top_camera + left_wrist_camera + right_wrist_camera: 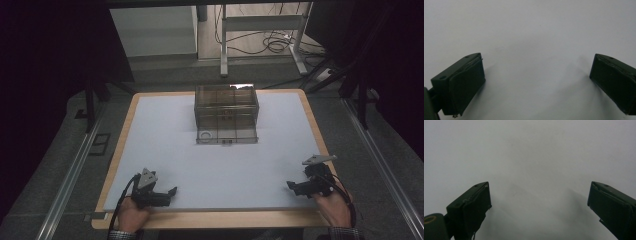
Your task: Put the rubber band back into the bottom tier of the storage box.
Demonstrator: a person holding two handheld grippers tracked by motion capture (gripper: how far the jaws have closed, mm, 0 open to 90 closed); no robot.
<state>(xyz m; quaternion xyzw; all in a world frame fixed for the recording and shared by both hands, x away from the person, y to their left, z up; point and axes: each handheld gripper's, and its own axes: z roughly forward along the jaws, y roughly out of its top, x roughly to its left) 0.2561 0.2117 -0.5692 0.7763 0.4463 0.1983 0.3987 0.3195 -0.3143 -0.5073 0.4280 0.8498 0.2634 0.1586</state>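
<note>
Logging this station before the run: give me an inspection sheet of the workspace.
Surface: white board with wooden edge, bare near the tools.
Job's things: smoky clear box with compartments, at the far middle; its bottom drawer pulled out; white ring in the drawer's left part.
Clutter: nothing seen.
Grippers: left tool and right tool at the near edge, each in a hand, jaws wide apart, empty, far from the box.
Cables: one trails from each tool; loose cables on the floor beyond.
Surroundings: grey floor, metal frame legs, dark curtains at the sides.
</note>
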